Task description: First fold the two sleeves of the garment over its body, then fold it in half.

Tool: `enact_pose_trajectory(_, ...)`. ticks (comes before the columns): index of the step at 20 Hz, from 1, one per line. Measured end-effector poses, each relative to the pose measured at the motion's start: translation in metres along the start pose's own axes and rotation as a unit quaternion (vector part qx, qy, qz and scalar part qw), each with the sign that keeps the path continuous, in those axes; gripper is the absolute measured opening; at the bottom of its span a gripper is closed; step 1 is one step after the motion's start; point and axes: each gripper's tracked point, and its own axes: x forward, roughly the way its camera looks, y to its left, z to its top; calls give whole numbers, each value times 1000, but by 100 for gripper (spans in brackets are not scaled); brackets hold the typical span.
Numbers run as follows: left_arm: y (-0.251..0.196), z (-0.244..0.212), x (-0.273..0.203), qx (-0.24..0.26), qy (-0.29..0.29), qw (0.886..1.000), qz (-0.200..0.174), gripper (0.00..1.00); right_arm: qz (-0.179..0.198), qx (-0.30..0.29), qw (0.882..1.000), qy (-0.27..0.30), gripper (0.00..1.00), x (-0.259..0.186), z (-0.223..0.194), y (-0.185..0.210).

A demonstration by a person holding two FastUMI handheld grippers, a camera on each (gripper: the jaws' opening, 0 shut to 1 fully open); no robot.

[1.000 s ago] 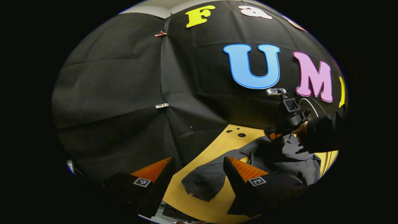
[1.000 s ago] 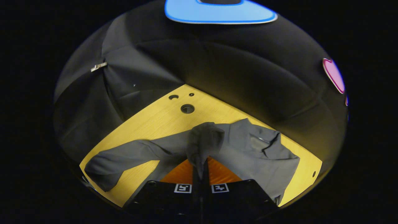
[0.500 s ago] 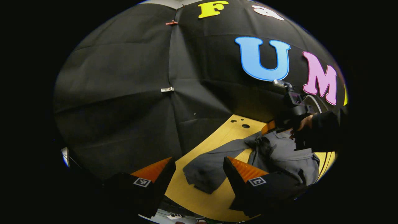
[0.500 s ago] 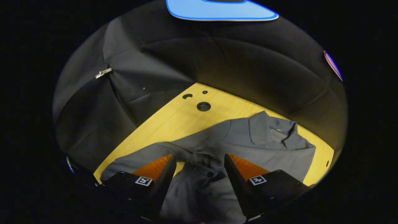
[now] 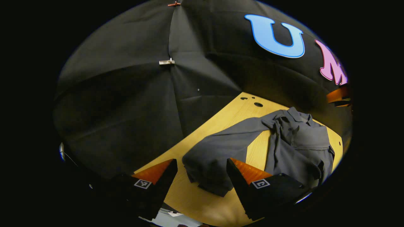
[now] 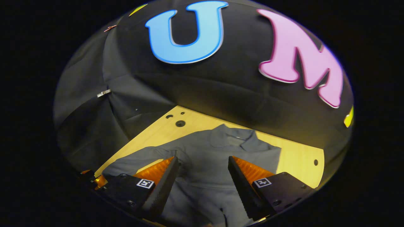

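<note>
A grey long-sleeved garment point(image 5: 300, 145) lies on the yellow wooden table point(image 5: 233, 110), collar point(image 6: 240, 138) toward the wall. One sleeve lies crumpled over its body point(image 5: 281, 124). The other sleeve point(image 5: 221, 148) stretches out to the side across the table, and its cuff end lies just beyond my left gripper point(image 5: 202, 161). That gripper is open and holds nothing. My right gripper point(image 6: 202, 158) hangs open above the garment's body point(image 6: 202, 176), with nothing between its fingers. Its fingers point(image 5: 337, 96) also show at the right edge of the left gripper view.
The black booth wall rises right behind the table point(image 6: 293, 154), with a metal clip point(image 5: 166, 62) on its seam. Round holes point(image 5: 258, 104) sit in the table's far corner. The near table edge point(image 5: 189, 211) runs just below the left gripper.
My right gripper has opened, dropped the sleeve it held onto the garment's body, and drawn up and back. My left gripper has come down closer to the other sleeve's cuff.
</note>
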Motion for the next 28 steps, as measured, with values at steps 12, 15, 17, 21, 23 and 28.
enact_pose_trajectory(12, 1, -36, 73, -4, 91, 995, 36, 98, -148, 83, 985, -27, 98, -172, -62, -144)
enact_pose_trajectory(15, -9, -36, 76, 0, 95, 995, 29, 86, -169, 99, 980, -23, 98, -200, -86, -155)
enact_pose_trajectory(17, -14, -36, 78, 6, 93, 995, 17, 78, -177, 113, 977, -17, 98, -215, -108, -158)
enact_pose_trajectory(21, -28, -34, 81, 41, 93, 995, -12, 43, -187, 144, 972, -10, 98, -230, -139, -165)
enact_pose_trajectory(23, -30, -35, 82, 53, 96, 994, -20, 28, -192, 160, 968, -11, 98, -231, -145, -172)
enact_pose_trajectory(28, -35, -31, 81, 39, 120, 991, -36, 6, -196, 180, 964, -26, 98, -235, -147, -191)
